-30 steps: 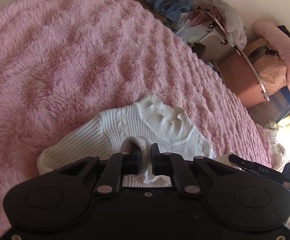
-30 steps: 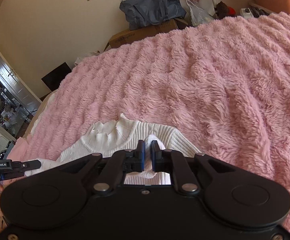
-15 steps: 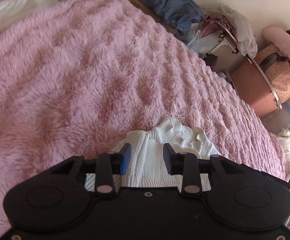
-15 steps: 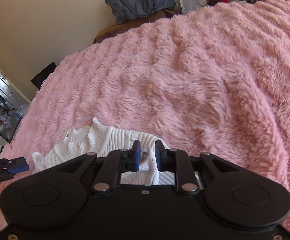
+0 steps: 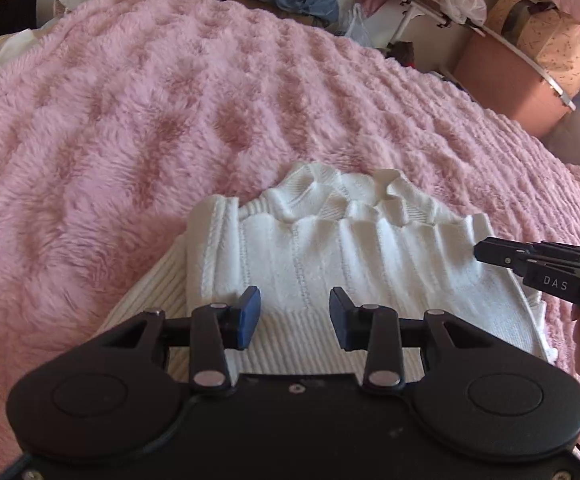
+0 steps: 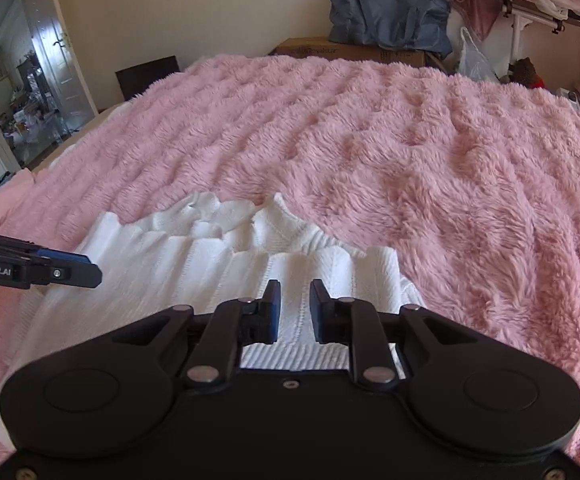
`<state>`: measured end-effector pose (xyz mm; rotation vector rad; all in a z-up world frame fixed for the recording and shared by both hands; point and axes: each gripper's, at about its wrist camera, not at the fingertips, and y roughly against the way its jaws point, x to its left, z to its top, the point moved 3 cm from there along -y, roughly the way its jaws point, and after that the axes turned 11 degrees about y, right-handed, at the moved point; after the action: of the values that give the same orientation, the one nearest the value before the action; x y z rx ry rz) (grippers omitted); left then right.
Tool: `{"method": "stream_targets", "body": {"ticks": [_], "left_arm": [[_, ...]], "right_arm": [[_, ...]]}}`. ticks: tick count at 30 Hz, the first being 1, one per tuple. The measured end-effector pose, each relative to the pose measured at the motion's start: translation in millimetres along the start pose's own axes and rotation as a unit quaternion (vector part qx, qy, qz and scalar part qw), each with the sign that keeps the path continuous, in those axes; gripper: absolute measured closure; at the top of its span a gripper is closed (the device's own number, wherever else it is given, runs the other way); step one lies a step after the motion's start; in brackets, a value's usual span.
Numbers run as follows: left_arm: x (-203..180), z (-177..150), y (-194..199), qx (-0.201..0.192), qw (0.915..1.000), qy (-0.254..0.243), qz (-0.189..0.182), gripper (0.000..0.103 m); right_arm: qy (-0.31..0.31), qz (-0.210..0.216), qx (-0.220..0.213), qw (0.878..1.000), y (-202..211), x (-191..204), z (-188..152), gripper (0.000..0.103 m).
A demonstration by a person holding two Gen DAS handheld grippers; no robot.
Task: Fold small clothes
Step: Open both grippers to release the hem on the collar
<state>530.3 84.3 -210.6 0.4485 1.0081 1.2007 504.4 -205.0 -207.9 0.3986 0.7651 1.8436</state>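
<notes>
Both hand-held grippers open, above white sweater (image 5: pixel 329 264)

The white sweater (image 5: pixel 329 256) is a soft ribbed knit, matt, with cable-like ridges. The pink blanket (image 5: pixel 138 128) covering the bed is long-piled plush, fluffy and rumpled. Each gripper (image 5: pixel 294 316) is matt black plastic with blue pads (image 5: pixel 250 312) and dull metal rivets.

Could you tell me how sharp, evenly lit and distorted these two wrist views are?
Left wrist view: the white sweater and pink blanket are sharp, sunlight washes out the right edge, and fisheye bends the bed. Right wrist view: soft, even daylight, the doorway at left bows, the corners darken, and the left gripper looks slightly blurred.
</notes>
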Motion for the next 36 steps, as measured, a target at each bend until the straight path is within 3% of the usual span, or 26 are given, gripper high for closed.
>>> {"method": "stream_targets", "body": {"ticks": [3,10,14,16,20,23,29,36], "left_arm": [[16.6,-0.2,-7.8,0.005,0.9995,0.027,-0.013,0.065],[36.9,3.9,-0.9,0.008,0.9960,0.079,-0.041,0.063],[36.0,7.0,27.3,-0.014,0.9976,0.067,-0.007,0.065],[31.4,1.2,49.9,-0.022,0.9973,0.061,-0.034,0.065],[11.9,-37.2,95.2,-0.030,0.9965,0.029,-0.073,0.064],[4.3,-79.2,114.4,-0.012,0.9957,0.017,-0.091,0.063],[8.8,-141.0,109.5,0.038,0.9963,0.006,-0.077,0.062],[38.4,-160.2,83.9,0.059,0.9949,0.046,-0.068,0.060]], "right_arm": [[-0.007,-0.028,0.024,0.999,-15.4,-13.5,-5.5,0.085],[-0.019,-0.037,0.031,0.999,-25.0,-21.7,-12.8,0.091],[-0.011,-0.044,0.021,0.999,-4.8,-13.1,-8.3,0.090],[-0.015,-0.028,0.004,0.999,18.0,-6.5,-9.2,0.089],[-0.025,0.022,-0.022,0.999,75.1,14.8,-33.3,0.088],[-0.018,0.047,-0.019,0.999,104.4,32.6,-61.8,0.086],[-0.013,0.038,0.010,0.999,120.5,48.0,-111.1,0.085],[-0.048,0.016,0.032,0.998,112.3,38.2,-142.6,0.086]]}}
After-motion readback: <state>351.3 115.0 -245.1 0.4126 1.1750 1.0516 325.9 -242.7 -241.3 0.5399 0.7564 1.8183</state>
